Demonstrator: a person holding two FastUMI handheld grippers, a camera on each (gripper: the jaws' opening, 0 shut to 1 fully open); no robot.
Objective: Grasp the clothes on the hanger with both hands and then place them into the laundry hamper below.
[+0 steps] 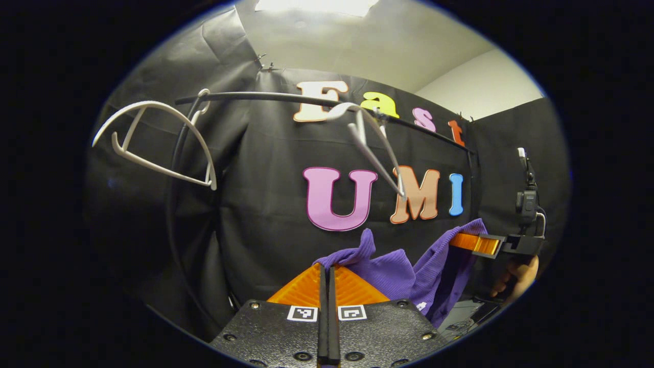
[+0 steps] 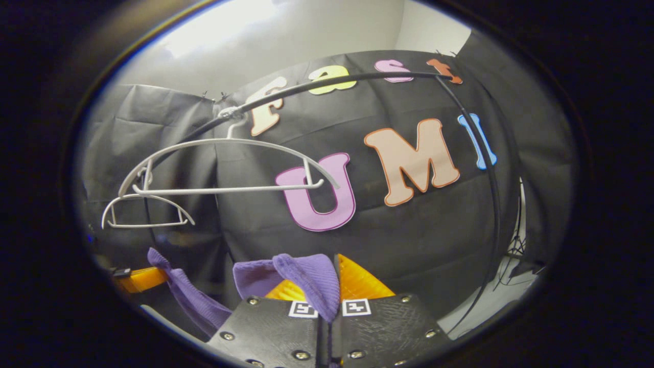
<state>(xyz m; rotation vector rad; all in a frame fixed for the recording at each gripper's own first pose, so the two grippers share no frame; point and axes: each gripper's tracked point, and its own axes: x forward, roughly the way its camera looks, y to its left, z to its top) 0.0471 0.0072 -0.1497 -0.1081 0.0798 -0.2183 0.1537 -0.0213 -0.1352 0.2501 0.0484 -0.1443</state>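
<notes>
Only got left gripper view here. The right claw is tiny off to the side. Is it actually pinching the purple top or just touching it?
Observer: In the right gripper view the right claw is shut on the purple top. A fold lies over its fingertips and runs down between the fingers.
Operator: Middle hanger is edge-on for me. Anything on it?
Observer: It's broadside in that view. The near hanger is bare and hooked on the black rail.
Operator: How does my own claw look from outside?
Observer: The left claw sits low at the left, with a strip of the top hanging from its tip.
</notes>
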